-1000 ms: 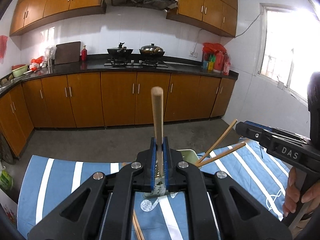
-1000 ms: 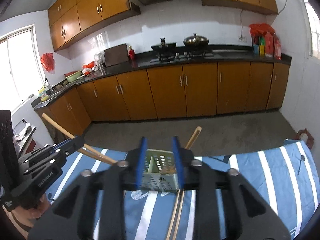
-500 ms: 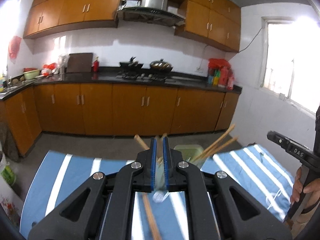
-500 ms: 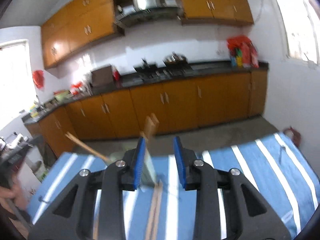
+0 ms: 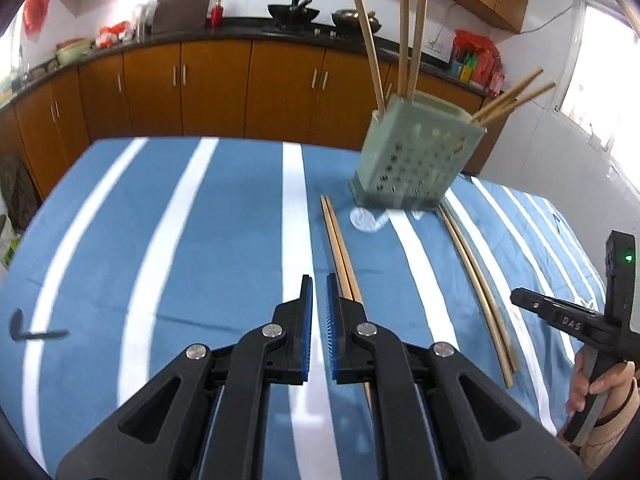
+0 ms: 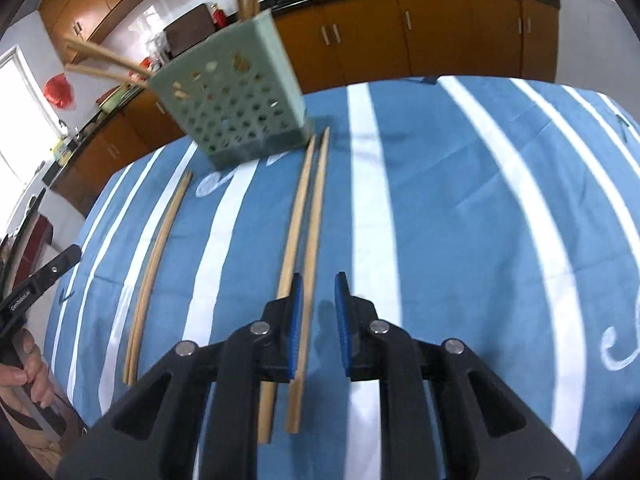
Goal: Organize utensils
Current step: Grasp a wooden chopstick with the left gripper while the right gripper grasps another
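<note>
chopsticks: two pairs are lying loose on the striped cloth; the left pair (image 5: 338,248) is running from beside the holder toward the left gripper, the right pair (image 6: 304,236) is lying under the right gripper.
holder: the green perforated holder (image 5: 412,160) is standing on the worktop at the far end of both pairs, with five chopsticks already leaning inside (image 5: 412,36).
left gripper: the left gripper (image 5: 316,284) is hovering low, jaws nearly together with a thin gap, holding nothing; the left pair is lying just to the right of that gap.
right gripper: the right gripper (image 6: 318,282) is hovering with jaws spread, holding nothing; one stick of the right pair is passing under the gap by the left jaw.
risk, grasp: sticks in each pair are touching, so closing down is likely catching only one, or rolling the other away.
risk, left: jaws look offset and too narrow, so they may be missing the pair.
risk, holder: leaning chopsticks are sticking out sideways; an insertion could be knocking them or tipping the holder.
cloth: the blue striped cloth (image 5: 160,240) may be bunching under the tips.
</note>
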`<action>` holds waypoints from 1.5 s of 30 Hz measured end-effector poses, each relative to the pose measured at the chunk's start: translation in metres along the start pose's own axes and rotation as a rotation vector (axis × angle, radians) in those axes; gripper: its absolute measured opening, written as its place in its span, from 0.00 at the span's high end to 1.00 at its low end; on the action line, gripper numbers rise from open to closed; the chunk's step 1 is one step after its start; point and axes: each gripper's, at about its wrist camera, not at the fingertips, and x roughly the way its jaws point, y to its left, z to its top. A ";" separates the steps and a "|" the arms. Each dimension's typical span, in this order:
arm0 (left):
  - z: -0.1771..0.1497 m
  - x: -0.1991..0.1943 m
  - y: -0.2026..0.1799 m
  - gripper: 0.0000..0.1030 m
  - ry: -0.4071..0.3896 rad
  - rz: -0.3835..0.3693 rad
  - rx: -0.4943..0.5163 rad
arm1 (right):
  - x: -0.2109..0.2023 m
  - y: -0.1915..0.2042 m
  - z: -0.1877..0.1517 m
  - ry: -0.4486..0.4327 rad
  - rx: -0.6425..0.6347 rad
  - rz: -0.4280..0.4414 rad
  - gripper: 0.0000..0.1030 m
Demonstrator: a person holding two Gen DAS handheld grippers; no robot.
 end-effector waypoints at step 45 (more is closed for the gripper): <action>-0.035 0.048 -0.028 0.93 0.134 0.084 0.089 | 0.009 -0.014 -0.007 -0.050 -0.101 -0.203 0.92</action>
